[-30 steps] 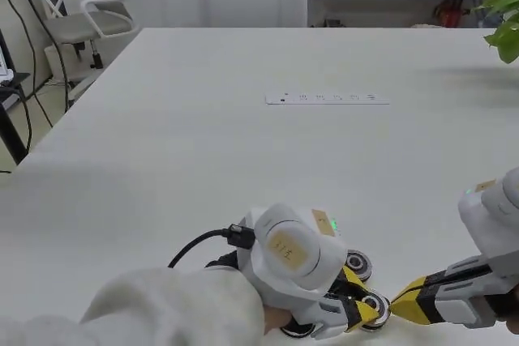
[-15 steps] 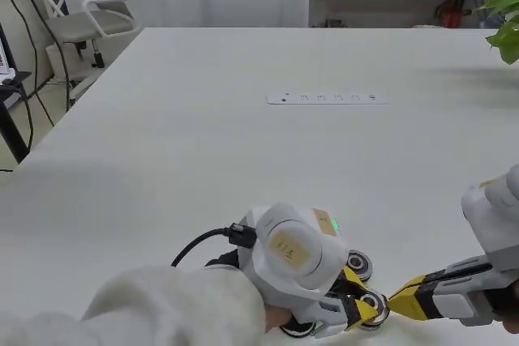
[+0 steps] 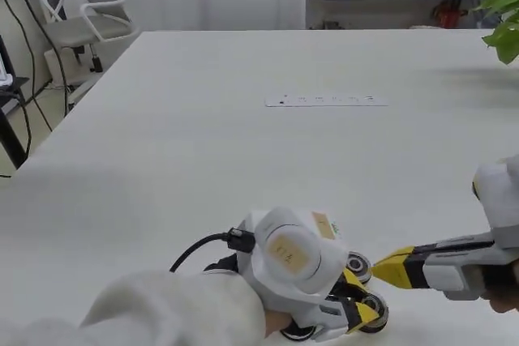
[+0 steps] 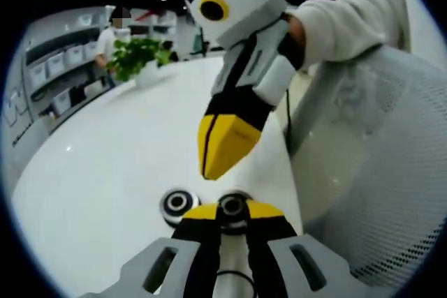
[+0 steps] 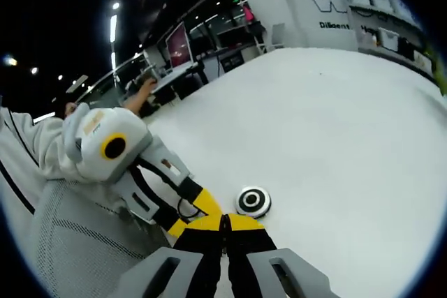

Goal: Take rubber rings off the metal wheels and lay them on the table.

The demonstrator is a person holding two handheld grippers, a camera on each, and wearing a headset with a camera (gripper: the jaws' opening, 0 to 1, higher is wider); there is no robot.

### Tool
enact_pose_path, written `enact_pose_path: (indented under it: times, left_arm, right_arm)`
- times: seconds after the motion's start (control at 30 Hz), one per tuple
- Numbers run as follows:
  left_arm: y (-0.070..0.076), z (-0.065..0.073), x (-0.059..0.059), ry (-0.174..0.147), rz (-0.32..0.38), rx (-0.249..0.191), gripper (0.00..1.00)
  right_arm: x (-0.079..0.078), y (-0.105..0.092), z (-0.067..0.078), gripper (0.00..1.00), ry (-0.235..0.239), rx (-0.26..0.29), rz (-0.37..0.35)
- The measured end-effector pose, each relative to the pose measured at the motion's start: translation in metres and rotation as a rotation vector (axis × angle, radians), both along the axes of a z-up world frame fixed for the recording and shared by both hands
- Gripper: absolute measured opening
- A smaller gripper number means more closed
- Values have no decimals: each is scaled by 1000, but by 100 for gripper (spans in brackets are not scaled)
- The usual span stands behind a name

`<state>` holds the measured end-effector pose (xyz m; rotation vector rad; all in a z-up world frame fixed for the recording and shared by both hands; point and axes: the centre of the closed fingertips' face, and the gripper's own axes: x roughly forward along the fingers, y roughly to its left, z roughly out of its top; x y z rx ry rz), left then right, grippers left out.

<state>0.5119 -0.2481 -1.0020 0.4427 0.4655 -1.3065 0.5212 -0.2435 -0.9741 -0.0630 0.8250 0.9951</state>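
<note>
A smooth, matt white table top [image 3: 243, 160] bears a small round wheel [image 4: 232, 205] of shiny metal, ringed in dull black rubber. The left gripper [image 3: 369, 313] and right gripper [image 3: 381, 270] have smooth white plastic shells with a slight sheen. A soft, fleecy cream cloth sleeve [image 3: 162, 313] looks matt.

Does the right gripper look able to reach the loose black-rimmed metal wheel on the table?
Likely yes: the loose wheel lies uncovered ahead of the right gripper; the left gripper clamps a second wheel nearby.
</note>
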Motion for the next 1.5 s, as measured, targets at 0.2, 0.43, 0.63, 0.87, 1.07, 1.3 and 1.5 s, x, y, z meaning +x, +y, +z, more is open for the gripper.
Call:
enact_pose_path:
  times: [0.2, 0.43, 0.63, 0.87, 1.07, 1.3, 1.5]
  left_arm:
    - [0, 0, 0, -3, -5, 3, 13]
    - [1, 0, 0, -2, -7, 2, 13]
    - [1, 0, 0, 0, -6, -1, 13]
    - [3, 0, 1, 35, -4, -73, 13]
    - [3, 1, 1, 36, -6, -98, 13]
    - [3, 1, 2, 36, 2, -97, 13]
    - [7, 1, 7, 33, 27, -93, 13]
  right_arm:
    - [-17, -6, -22, 0, 10, -110, 128]
    - [-20, -12, -30, 2, -24, -161, 196]
    - [-24, -7, -41, 19, -47, -189, 253]
    - [-12, 1, -41, 29, -101, -134, 236]
    - [-15, -1, -48, 25, -100, -137, 263]
    - [-16, -1, -47, 19, -111, -136, 291]
    - [-13, -5, -46, 1, -148, -155, 289]
